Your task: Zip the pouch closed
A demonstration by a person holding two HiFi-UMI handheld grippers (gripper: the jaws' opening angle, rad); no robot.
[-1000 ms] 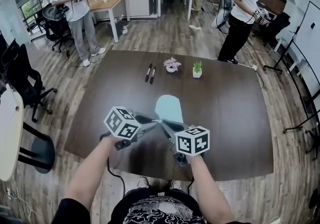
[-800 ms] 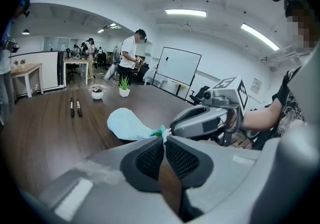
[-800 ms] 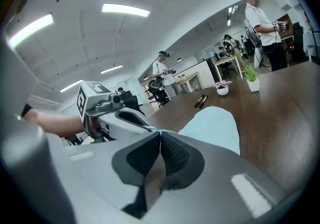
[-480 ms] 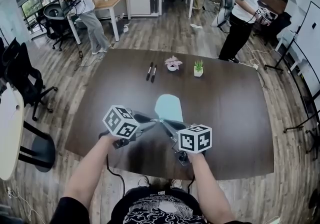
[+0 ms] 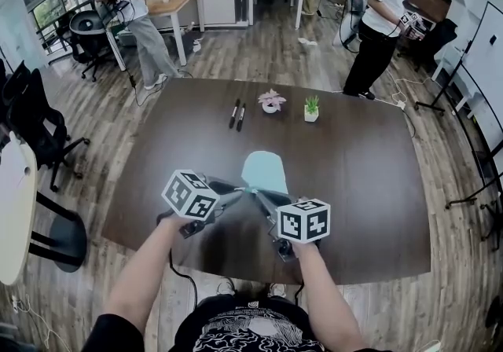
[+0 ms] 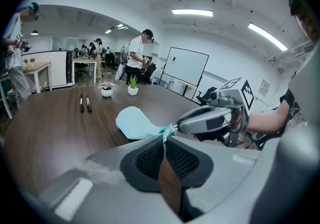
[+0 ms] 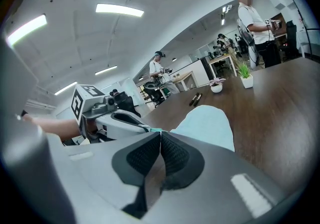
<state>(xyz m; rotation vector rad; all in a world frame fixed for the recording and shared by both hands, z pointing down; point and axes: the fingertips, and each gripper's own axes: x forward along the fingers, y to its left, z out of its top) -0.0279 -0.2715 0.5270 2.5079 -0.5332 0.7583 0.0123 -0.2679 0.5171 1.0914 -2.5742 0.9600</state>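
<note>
Pinching one pouch (image 5: 264, 170), two hand-held grippers (image 6: 164, 140) (image 7: 160, 134)

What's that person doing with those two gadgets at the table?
A person holds a hand-held gripper in each hand over a dark table. The left gripper and right gripper are both pinched shut on the near end of a light blue pouch resting on it, apparently to zip it closed. How far it is zipped cannot be seen.
</note>
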